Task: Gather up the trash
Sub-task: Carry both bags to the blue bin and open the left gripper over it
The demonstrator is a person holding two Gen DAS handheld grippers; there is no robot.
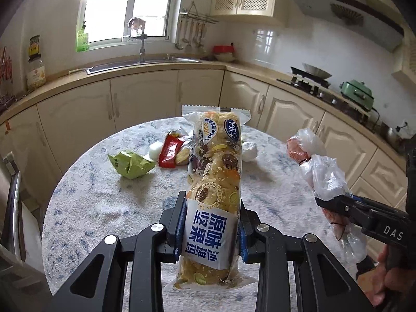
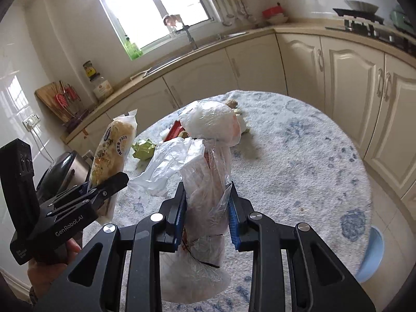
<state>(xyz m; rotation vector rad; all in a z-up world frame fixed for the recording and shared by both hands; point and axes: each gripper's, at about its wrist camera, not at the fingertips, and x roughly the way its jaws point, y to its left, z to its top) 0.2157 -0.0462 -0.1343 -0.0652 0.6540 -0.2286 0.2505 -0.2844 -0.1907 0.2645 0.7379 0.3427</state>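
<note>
Left wrist view: I am holding a long snack bar packet point(image 1: 214, 182) upright in the left gripper point(image 1: 212, 231), jaws narrowed onto its lower labelled part, blue pads pressing both sides. I am judging it light and fairly stiff along its length, with a slick film skin; the mid-lower grip looks sound, and the crimped ends would likely slip.

Right wrist view: I am holding a crumpled clear plastic bag point(image 2: 208, 171) in the right gripper point(image 2: 206, 218), jaws narrowed around its bunched middle. It is looking very light, soft and slippery; loose flaps are hanging out to the side, so taking it at the thickest bunch seems best.

Both items are raised above the desk point(image 1: 104, 208), a round top under a white cloth with blue mottling. More trash is lying at its far side: a green wrapper point(image 1: 131, 165), a red wrapper point(image 1: 170, 153) and white crumpled pieces. Cream kitchen cabinets point(image 1: 140, 98), a sink under a bright window and a hob are surrounding it.
</note>
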